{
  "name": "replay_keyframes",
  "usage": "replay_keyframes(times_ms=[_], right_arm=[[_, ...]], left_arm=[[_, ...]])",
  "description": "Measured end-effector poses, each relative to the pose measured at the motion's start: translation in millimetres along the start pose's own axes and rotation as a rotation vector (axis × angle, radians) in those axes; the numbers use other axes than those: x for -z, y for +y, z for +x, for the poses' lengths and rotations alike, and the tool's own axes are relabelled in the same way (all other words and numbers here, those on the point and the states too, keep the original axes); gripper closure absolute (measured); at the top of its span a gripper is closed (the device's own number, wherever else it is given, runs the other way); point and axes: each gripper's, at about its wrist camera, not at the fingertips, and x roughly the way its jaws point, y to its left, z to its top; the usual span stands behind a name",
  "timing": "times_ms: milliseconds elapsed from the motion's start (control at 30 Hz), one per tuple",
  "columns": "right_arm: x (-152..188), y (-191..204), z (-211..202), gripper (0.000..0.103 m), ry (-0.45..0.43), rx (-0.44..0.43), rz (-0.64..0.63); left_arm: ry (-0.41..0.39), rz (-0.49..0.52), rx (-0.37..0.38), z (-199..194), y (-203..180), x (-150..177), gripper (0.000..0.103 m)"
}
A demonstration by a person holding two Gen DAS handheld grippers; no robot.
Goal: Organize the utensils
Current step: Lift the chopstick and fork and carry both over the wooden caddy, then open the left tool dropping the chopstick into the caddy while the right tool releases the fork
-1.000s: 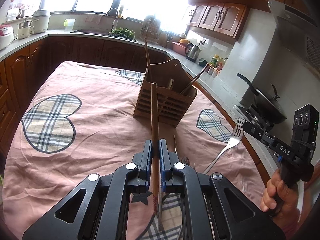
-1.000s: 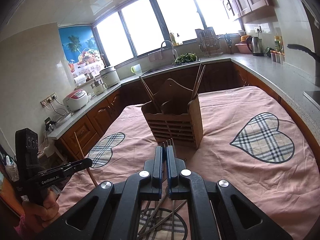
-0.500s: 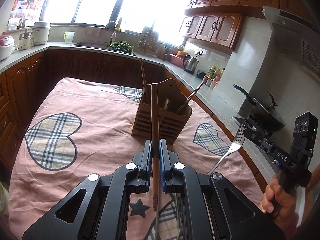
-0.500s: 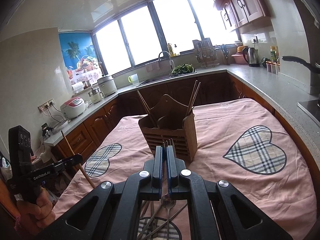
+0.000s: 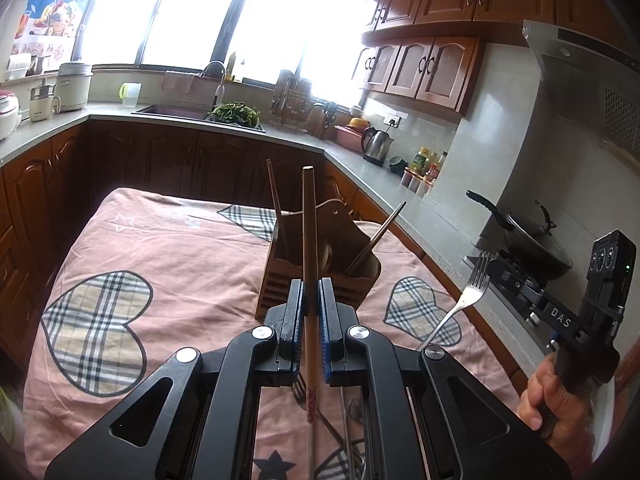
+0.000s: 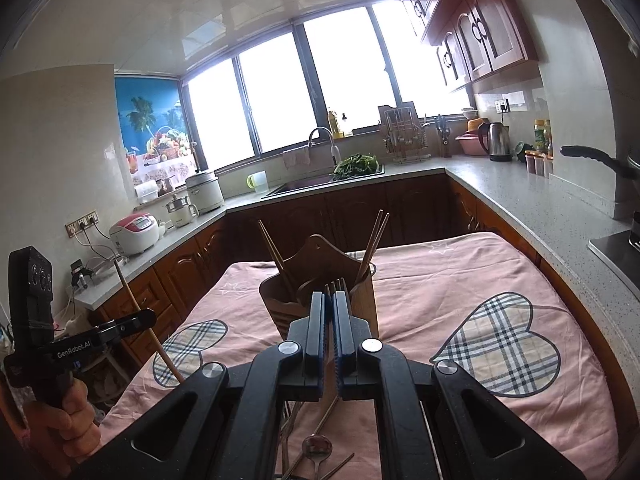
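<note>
Wooden chopstick (image 5: 309, 248) upright; fork (image 5: 468, 296) tilted; slatted holder (image 5: 320, 276) on table.

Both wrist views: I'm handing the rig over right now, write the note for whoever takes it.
Left gripper: shut on a wooden chopstick, held upright short of the wooden holder.
Right gripper: shut on a metal fork, tines up, also clear of the holder.
Done: several chopsticks already stand in the holder on the pink cloth.
Left: drop in the chopstick and fork, then collect the spoon and other loose utensils lying below the grippers.
</note>
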Motion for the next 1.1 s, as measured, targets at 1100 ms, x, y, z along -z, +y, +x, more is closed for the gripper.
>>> replay_keyframes(times_ms=[1100], right_arm=[[-50, 2, 109, 0.1, -0.178, 0.12, -0.184]], left_arm=[[-0.149, 0.001, -0.082, 136, 17, -82, 0.097]])
